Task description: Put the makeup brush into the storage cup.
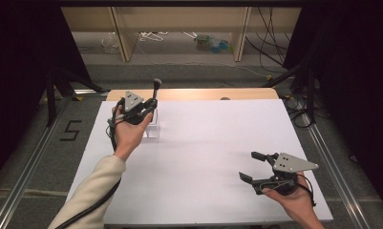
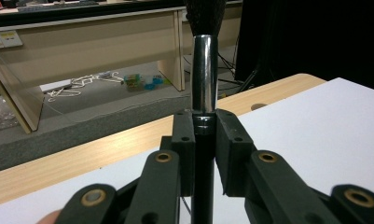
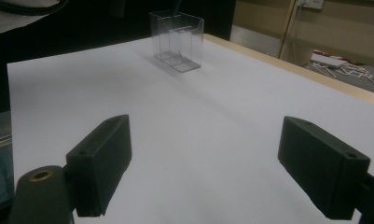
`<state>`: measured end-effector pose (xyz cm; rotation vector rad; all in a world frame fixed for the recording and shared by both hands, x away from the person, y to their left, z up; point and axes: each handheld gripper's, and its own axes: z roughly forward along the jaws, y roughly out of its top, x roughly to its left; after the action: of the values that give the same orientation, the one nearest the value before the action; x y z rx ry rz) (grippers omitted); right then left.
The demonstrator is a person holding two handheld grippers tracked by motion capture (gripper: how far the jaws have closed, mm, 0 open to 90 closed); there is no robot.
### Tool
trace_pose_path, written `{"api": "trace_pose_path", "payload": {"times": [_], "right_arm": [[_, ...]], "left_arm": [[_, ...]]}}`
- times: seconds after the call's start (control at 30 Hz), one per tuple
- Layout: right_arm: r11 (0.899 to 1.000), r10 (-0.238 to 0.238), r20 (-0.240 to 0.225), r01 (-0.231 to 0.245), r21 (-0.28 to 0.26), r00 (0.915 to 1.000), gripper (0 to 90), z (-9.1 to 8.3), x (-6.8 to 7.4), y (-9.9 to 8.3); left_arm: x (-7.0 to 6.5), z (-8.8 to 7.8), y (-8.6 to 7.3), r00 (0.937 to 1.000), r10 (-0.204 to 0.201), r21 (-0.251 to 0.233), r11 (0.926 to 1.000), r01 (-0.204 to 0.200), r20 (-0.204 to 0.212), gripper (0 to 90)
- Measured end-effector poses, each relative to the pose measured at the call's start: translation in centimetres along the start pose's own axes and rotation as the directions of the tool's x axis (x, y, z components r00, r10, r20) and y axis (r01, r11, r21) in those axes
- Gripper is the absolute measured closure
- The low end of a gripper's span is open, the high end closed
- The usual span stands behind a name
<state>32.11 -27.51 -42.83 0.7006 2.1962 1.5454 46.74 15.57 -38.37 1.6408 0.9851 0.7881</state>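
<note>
Your left gripper (image 2: 204,128) is clamped on the makeup brush (image 2: 204,70), bristles up, right over the clear holder (image 1: 152,123) so it drops straight in. Right gripper (image 3: 203,163) sits wide open, empty, well clear on the white surface (image 1: 203,157).

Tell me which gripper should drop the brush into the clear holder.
Left. The left gripper already clamps the brush upright beside the clear holder; the right gripper hangs open, far off.
</note>
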Motion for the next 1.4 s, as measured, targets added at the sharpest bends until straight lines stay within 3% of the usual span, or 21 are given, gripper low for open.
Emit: {"api": "trace_pose_path", "payload": {"times": [0.57, 0.67, 1.4], "right_arm": [[1.000, -0.002, 0.001, 0.002, 0.001, 1.0000, 18.3, -0.06, -0.03, 0.00], [1.000, 0.000, 0.000, 0.000, 0.001, 1.0000, 18.3, -0.06, -0.01, 0.01], [1.000, -0.001, 0.000, 0.001, 0.003, 1.0000, 18.3, -0.19, -0.05, 0.02]], "left_arm": [[0.11, 0.28, 0.04, 1.0000, 0.000, -0.006, 1.0000, 0.000, -0.002, 78.4], [0.24, 0.35, 0.05, 0.9999, 0.014, -0.005, 0.9999, -0.014, -0.001, 78.4], [0.16, 0.89, 0.14, 1.0000, 0.003, -0.007, 1.0000, -0.003, -0.001, 78.4]]}}
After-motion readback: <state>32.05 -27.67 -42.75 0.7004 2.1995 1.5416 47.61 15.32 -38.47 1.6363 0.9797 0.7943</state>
